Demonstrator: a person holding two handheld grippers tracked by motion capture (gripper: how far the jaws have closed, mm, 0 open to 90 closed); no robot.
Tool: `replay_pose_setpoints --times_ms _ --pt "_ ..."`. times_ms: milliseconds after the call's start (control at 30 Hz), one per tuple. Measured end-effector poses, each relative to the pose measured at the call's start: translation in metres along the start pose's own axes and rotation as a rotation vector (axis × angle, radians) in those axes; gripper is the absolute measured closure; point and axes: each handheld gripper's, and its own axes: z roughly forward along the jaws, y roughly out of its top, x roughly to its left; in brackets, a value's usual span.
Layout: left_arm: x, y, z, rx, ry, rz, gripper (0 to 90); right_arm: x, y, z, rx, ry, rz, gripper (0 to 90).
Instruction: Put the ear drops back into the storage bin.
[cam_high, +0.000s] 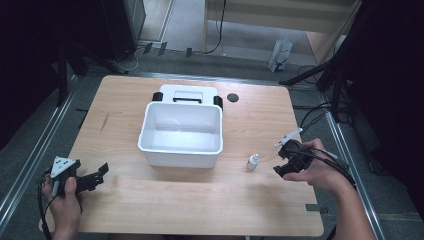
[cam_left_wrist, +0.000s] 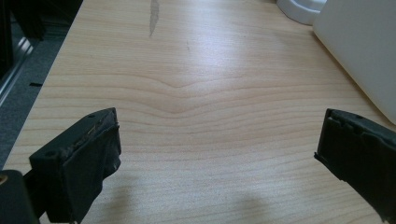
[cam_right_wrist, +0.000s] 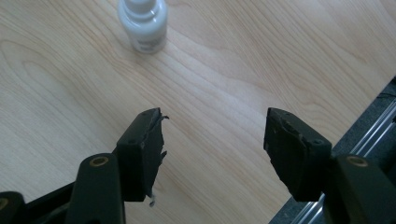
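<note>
**Small white bottle upright on bench, both tongs empty**

Pale wooden bench (cam_high: 150, 210), rounded corners, near edge cut off by the bottom of the high view. At its middle, open white tub (cam_high: 181, 134) with bare inside; behind it, touching or nearly so, white lid (cam_high: 188, 94) with black clips, partly hidden by the tub's far wall. No brand or writing readable on either. In the left gripper view, only a corner of the tub's wall visible, cut off at the right edge.

Left tongs (cam_high: 100, 175) near the bench's left front, jaws spread wide, nothing between them but wood grain. Right tongs (cam_high: 281, 162) at the right side, in a hand, jaws parted over bare bench, no grip on anything.

Small white bottle (cam_high: 253, 162) standing upright between tub and right tongs, well clear of the jaws; top cropped in the right gripper view (cam_right_wrist: 142, 25), label too blurred to read. Small dark disc (cam_high: 232, 97) beside the lid, unidentifiable.
</note>
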Motion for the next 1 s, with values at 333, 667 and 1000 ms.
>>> replay_pose_setpoints --times_ms 333,667,1000 --pt "0.001 0.0 0.0 -0.003 0.001 -0.005 0.5 0.013 0.038 0.002 0.066 0.074 -0.084 52.6" --pt "0.001 0.0 0.0 -0.005 0.003 -0.007 0.5 0.021 0.061 0.014 0.111 0.159 -0.154 54.2" --pt "0.001 0.0 0.0 -0.009 0.001 -0.009 0.5 0.023 0.076 0.035 0.159 0.15 -0.146 51.1"
